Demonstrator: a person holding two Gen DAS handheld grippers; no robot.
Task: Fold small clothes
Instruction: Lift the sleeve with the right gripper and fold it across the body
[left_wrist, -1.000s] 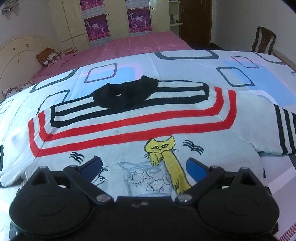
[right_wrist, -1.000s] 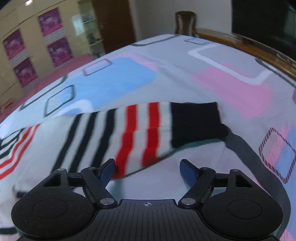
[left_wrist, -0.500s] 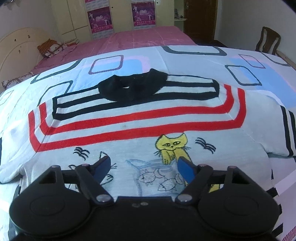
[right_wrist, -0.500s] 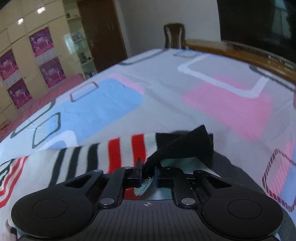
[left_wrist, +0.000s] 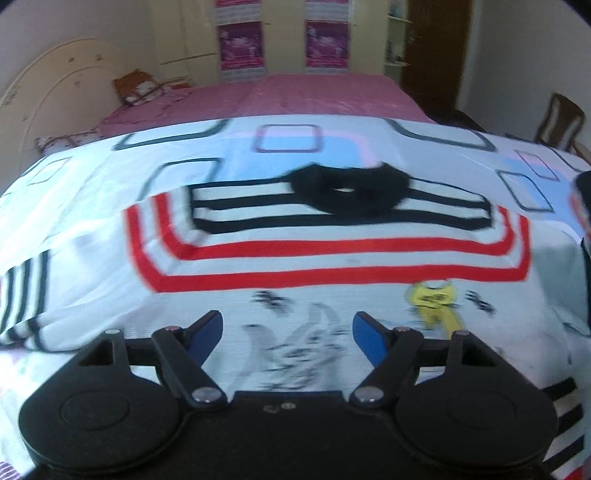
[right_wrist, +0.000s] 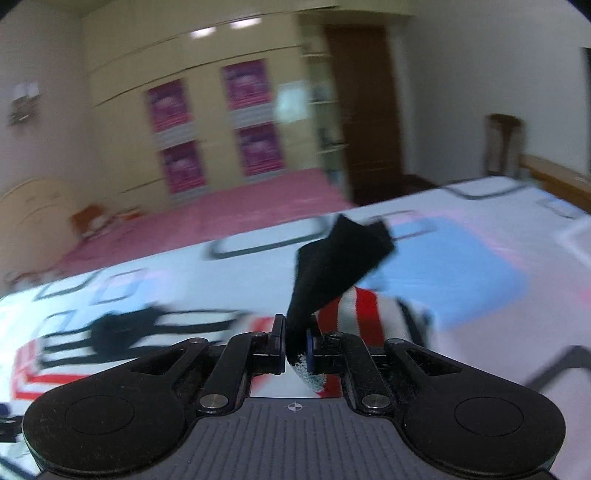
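Between the pressed-together fingers of the right gripper (right_wrist: 296, 345) the black sleeve cuff (right_wrist: 341, 258) is pinched and lifted; the striped sweater (left_wrist: 325, 258) is spread flat ahead-left, collar away. Spread, empty jaws are held by the left gripper (left_wrist: 287, 332) over its hem.

The sweater (left_wrist: 332, 266) is soft matt knit, its black cuff (right_wrist: 340, 258) ribbed. The bedsheet (left_wrist: 280, 144) is smooth printed cloth. Each hand-held gripper (right_wrist: 295, 341) is matt black plastic with shiny metal rivets; the chair (left_wrist: 561, 122) is wood.
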